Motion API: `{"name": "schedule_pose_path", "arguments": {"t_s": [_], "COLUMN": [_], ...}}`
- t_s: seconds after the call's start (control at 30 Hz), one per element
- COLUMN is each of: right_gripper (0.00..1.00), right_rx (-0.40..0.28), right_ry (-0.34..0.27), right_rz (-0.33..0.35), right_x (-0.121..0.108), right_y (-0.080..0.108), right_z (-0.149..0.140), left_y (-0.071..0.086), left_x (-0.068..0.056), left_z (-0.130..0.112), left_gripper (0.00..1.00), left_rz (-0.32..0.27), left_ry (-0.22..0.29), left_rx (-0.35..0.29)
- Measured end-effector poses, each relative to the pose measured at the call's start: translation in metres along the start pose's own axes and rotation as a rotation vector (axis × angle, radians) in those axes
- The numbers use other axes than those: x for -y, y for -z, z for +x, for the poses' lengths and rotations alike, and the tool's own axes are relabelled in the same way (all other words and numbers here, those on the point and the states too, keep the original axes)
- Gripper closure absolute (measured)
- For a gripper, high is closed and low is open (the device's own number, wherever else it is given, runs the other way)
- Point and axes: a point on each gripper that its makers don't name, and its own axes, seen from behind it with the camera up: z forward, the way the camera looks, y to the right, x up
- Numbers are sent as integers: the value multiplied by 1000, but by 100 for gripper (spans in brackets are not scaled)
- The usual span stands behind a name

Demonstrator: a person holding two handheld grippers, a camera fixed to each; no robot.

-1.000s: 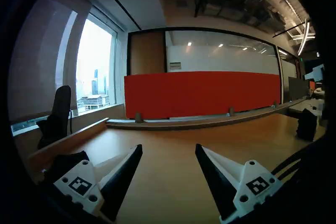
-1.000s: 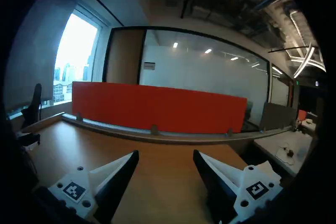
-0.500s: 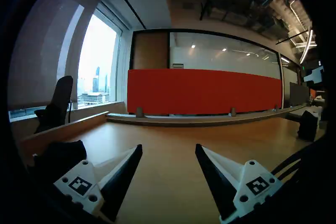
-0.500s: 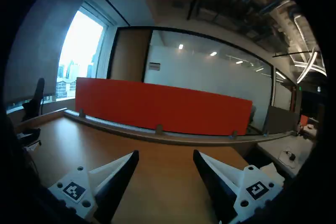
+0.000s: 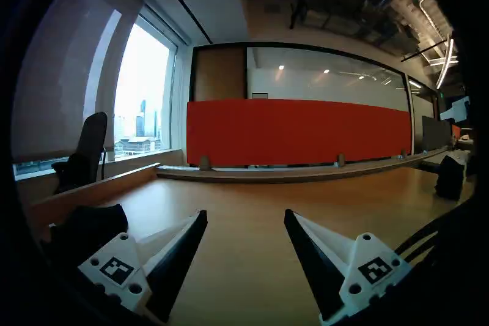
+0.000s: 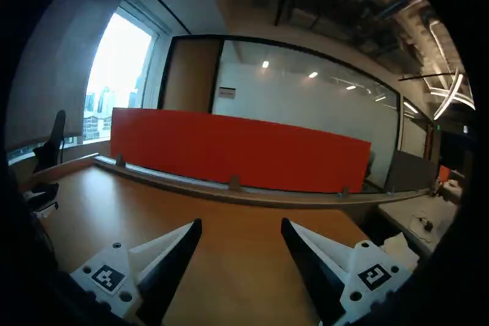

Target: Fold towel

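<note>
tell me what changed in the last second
The left gripper rolled slightly: the red panel now looks more level and sits a bit higher. The right gripper shifted too; the panel rose in its view. Nothing was gripped or let go. Both stayed open over the desk.

The light-brown wooden desk top (image 5: 244, 283) looks smooth, softly shiny. The long red divider panel (image 5: 293, 133) and the white plastic fingers (image 5: 333, 248) of the left gripper (image 5: 245, 212) look matt.
</note>
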Motion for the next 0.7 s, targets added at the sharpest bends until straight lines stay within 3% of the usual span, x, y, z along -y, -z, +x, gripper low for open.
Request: {"name": "schedule_pose_path", "arguments": {"t_s": [0.7], "right_gripper": [0], "right_rx": [-17], "right_ry": [3], "right_rz": [-4], "right_x": [-12], "right_y": [-1], "right_z": [0], "left_y": [4], "left_x": [0], "left_z": [1], "left_gripper": [6], "left_rz": [-4], "left_ry": [-4], "left_rx": [-9]}}
